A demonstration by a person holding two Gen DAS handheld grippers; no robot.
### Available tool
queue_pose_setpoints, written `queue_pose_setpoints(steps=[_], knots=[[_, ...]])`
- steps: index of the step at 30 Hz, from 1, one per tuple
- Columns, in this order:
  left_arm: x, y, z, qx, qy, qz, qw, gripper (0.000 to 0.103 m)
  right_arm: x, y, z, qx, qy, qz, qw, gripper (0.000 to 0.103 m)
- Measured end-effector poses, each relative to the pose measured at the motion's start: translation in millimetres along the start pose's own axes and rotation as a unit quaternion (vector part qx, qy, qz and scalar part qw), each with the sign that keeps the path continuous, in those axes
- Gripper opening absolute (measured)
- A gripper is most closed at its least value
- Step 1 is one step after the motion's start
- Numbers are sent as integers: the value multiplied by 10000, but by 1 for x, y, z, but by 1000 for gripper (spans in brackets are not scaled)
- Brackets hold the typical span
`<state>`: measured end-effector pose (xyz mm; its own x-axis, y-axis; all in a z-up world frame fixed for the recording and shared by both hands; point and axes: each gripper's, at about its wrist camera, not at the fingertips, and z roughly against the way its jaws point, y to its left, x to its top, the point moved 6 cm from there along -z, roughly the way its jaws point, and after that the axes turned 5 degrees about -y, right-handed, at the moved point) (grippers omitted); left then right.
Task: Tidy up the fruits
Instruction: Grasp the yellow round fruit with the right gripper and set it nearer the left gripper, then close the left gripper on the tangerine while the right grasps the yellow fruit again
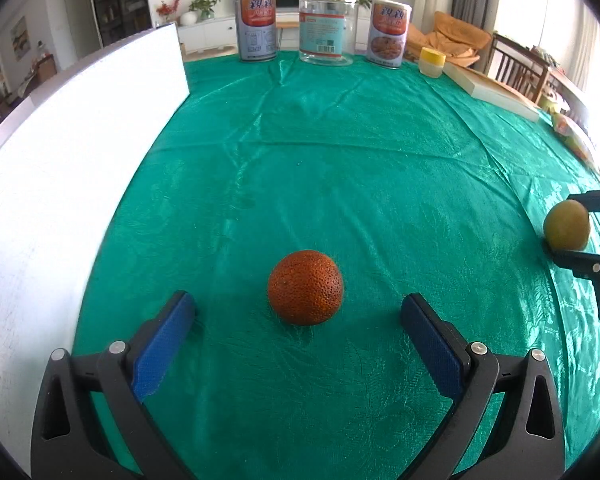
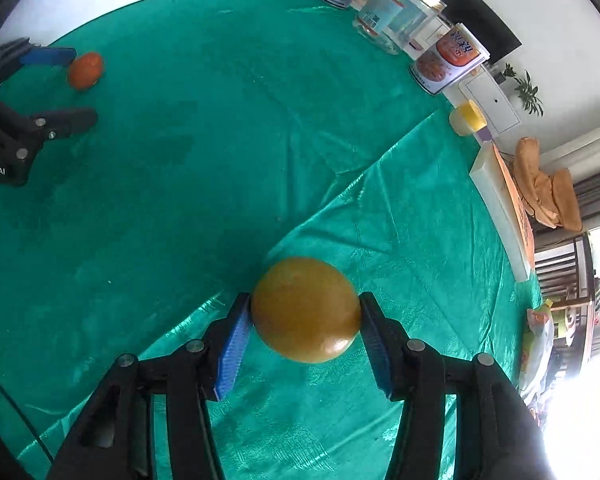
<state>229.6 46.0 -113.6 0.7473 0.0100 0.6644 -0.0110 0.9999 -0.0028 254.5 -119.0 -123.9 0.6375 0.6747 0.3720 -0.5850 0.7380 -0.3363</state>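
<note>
Right gripper point(image 2: 306, 316) blue ribbed fingers clamped on smooth yellow-green fruit point(image 2: 306, 310) above shiny green counter cloth point(image 2: 220, 160). Left gripper point(image 1: 298, 310) fingers apart, pitted orange point(image 1: 305, 287) resting on cloth just beyond them. Left gripper body reads "obot.AI".

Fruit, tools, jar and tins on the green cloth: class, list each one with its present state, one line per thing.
Orange fruit: lying free on the green cloth, between the open pads, untouched.
Yellow fruit: gripped from both sides.
Left tool: open, empty.
Right tool: shut on the yellow fruit.
Glass jar: upright, lid on, looks empty.
Two tins: upright.
Small yellow-lidded pot: upright, closed.
</note>
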Motion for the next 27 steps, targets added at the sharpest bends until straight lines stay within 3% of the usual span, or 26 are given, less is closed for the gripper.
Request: queue_pose_setpoints(steps=[8, 12, 16, 20, 22, 25, 27], knots=[[0, 0, 0, 0, 0, -2, 10000, 102, -5, -11, 14, 556, -445, -985, 9926, 54], [0, 0, 0, -1, 0, -2, 10000, 102, -12, -17, 23, 772, -704, -1501, 9831, 56], [0, 0, 0, -1, -1, -2, 10000, 102, -22, -21, 52, 947, -1227, -2193, 9633, 73], [0, 0, 0, -1, -1, -3, 10000, 102, -59, -38, 73, 996, -1652, -3304, 9239, 86], [0, 0, 0, -2, -1, -3, 10000, 102, -86, -37, 75, 798, -1692, -3711, 9095, 88], [0, 0, 1, -42, -9, 15, 10000, 102, -120, -28, 65, 570, -1453, -3996, 9033, 88], [-3, 1, 6, -288, 16, -97, 9995, 102, -136, -21, 63, 513, -1403, -4075, 9009, 88]])
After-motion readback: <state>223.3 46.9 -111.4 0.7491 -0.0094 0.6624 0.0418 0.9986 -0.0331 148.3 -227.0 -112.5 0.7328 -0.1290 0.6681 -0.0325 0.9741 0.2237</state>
